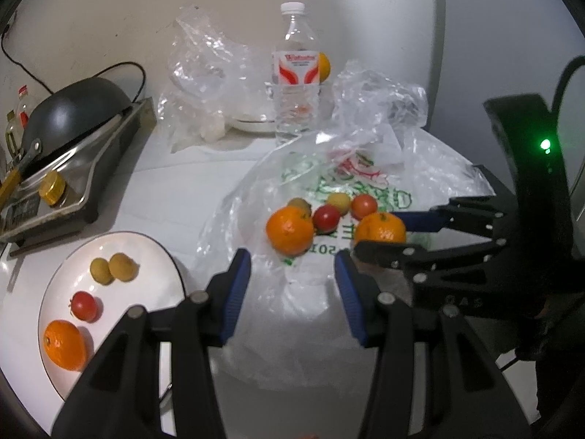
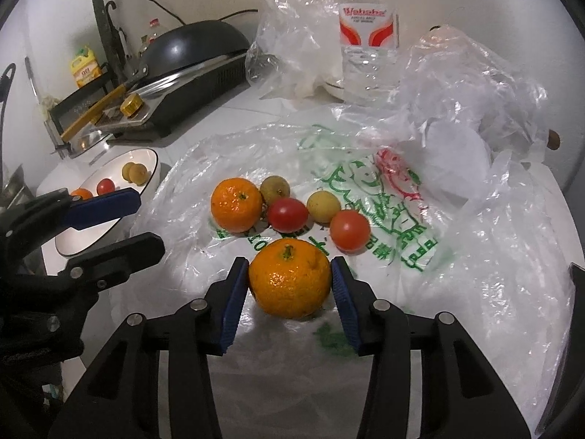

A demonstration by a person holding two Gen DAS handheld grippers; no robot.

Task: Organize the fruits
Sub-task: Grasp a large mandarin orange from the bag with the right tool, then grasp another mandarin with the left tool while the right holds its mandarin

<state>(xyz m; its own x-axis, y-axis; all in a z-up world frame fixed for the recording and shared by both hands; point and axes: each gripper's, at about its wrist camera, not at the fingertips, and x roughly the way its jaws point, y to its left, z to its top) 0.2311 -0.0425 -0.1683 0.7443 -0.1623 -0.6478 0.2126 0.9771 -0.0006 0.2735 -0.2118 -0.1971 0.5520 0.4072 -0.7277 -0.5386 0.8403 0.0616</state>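
A white worktop (image 2: 190,139) carries a spread plastic bag (image 2: 365,219) printed in green and red, with more crumpled plastic and a water bottle (image 2: 367,36) behind it. An upturned dark wok (image 2: 197,45) sits on a stove at the back left.

On the bag lie a second orange (image 2: 237,205), two tomatoes (image 2: 287,214) and two small yellow-brown fruits (image 2: 323,206), clustered just beyond the right gripper (image 2: 290,278). That gripper points down and forward, its blue pads set either side of the nearest orange (image 2: 290,278), touching or all but touching its flanks; the fruit rests on the bag, green stem end up and turned away from the camera.

The left gripper (image 1: 292,278) hovers over the bag's near edge, jaws parted with nothing between them, angled downward. Beside it to the left, a white plate (image 1: 146,256) holds one orange, one tomato and two small yellow fruits.
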